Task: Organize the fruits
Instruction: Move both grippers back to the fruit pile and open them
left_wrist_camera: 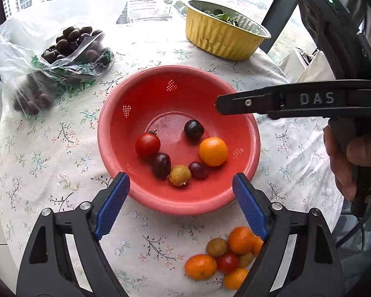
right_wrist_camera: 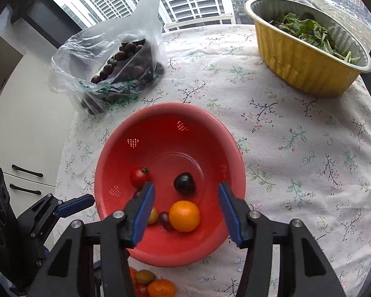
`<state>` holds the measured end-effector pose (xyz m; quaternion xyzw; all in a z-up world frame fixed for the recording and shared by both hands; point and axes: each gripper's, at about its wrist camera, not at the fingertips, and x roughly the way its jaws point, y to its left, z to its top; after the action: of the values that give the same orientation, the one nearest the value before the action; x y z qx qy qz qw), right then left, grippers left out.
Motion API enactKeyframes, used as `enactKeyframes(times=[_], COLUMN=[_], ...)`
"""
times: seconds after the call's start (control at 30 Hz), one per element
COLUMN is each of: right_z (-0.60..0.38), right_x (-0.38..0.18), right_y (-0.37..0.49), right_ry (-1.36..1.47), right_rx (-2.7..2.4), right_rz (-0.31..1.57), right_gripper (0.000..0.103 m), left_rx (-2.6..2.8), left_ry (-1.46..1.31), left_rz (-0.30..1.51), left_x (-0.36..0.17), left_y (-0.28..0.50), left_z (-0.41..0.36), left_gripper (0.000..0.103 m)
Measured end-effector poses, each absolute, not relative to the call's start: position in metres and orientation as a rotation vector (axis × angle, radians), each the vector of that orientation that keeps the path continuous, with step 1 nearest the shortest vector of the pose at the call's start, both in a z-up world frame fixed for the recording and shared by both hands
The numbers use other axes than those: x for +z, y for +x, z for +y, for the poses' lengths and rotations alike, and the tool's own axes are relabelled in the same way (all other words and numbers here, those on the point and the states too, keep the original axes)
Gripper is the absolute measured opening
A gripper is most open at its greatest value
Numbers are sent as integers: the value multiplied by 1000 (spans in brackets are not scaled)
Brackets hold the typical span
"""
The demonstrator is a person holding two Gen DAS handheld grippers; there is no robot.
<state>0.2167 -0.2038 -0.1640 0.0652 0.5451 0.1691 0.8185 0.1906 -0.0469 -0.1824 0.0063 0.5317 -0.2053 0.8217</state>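
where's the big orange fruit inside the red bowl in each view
Left wrist: orange fruit lies at the bowl's right side, right of centre frame.
Right wrist: orange fruit lies low centre, between the blue fingers.
Shared landmark: the red bowl.

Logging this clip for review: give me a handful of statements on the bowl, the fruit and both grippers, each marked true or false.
1. The red bowl holds six small fruits, one of them an orange fruit. True.
2. The left gripper is shut on a cherry tomato. False: its jaws stand open with nothing between the pads.
3. The gold foil pan contains leafy greens. True.
4. The plastic bag is empty. False: it holds dark fruits.
5. More loose fruit lies on the tablecloth on the near side of the bowl. True.
6. The right gripper grips the bowl's rim. False: it is open above the bowl, touching nothing.
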Motion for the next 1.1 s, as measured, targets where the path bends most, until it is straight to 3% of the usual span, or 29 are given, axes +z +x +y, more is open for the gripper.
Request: enactKeyframes(times=[0.13, 0.53, 0.83, 1.03, 1.1], right_z=[-227, -245, -237, -245, -247], right_x=[-154, -213, -219, -218, -218], right_y=[173, 55, 16, 3, 1], right_ry=[185, 276, 304, 331, 336], right_rx=[341, 220, 192, 158, 151], right_rz=[1109, 1301, 1296, 1287, 1286], right_gripper=[69, 68, 67, 66, 66], left_rx=[-436, -569, -595, -610, -617], left_ry=[-14, 110, 172, 156, 162], left_rz=[1142, 1267, 1229, 1239, 1247], left_x=[-182, -230, -242, -247, -249], left_y=[157, 30, 8, 23, 26], left_z=[-31, -41, -59, -66, -67], left_gripper=[98, 99, 98, 84, 75])
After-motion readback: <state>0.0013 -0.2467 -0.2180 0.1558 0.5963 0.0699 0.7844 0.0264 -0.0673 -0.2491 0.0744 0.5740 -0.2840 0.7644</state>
